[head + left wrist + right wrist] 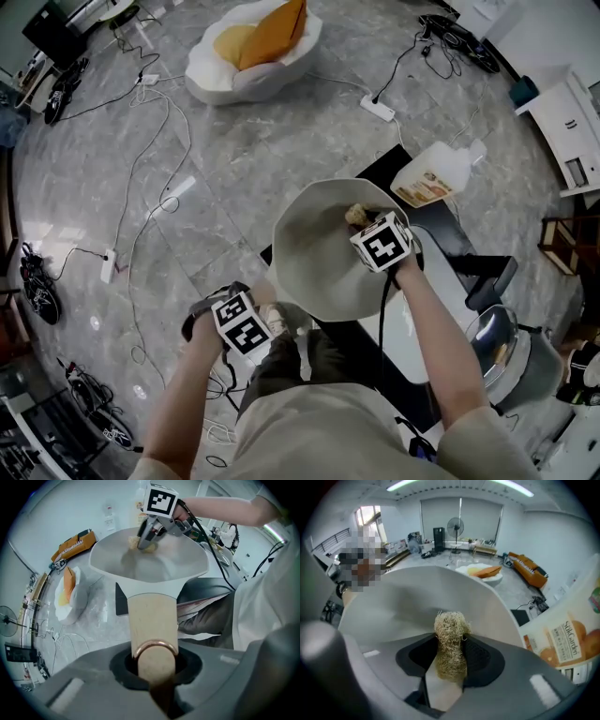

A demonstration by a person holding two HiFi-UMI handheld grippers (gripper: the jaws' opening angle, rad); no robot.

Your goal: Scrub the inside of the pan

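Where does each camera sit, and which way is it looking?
Head view: on the person's head, looking steeply down at the pan; both forearms show.
Left gripper view: on the left gripper, facing along the handle it clamps; the right forearm shows.
Right gripper view: on the right gripper, facing into the pan past its scrubber.
All three share the pan.

On the bottle point(569, 639) in the right gripper view, a label is seen with a brand name that can be read as "SilkGarden", set above pictured oranges. The smaller lines beneath it cannot be made out. In the head view, the same bottle's point(433, 174) print is too small to be read. Black-and-white square code markers are carried on the right cube point(382, 242) and the left cube point(242, 323); no letters or numbers are shown on them.
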